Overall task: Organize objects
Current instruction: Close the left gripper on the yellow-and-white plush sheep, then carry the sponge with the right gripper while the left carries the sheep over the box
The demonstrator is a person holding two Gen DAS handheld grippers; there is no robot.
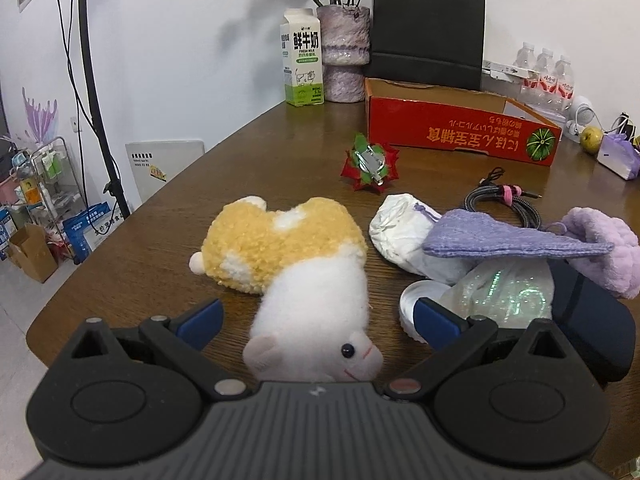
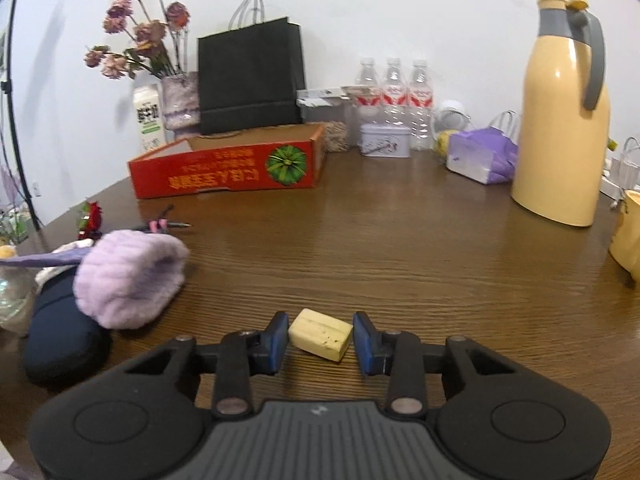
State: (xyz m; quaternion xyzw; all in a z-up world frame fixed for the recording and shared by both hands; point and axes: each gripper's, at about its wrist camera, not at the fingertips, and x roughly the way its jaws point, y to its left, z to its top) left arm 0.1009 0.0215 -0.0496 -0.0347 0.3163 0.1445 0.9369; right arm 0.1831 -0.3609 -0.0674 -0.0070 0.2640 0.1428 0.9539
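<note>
The wooden table point(image 2: 400, 240) carries a red cardboard box point(image 2: 228, 172) near the back wall, well apart from both grippers. A yellow and white plush toy point(image 1: 296, 264) lies at the table's near edge, its white head between the wide-spread fingers of the left gripper point(image 1: 316, 324), which do not touch it. Smallest, a pale yellow block point(image 2: 320, 334) sits on the table between the right gripper's point(image 2: 320, 340) narrowed fingers, with slim gaps either side.
</note>
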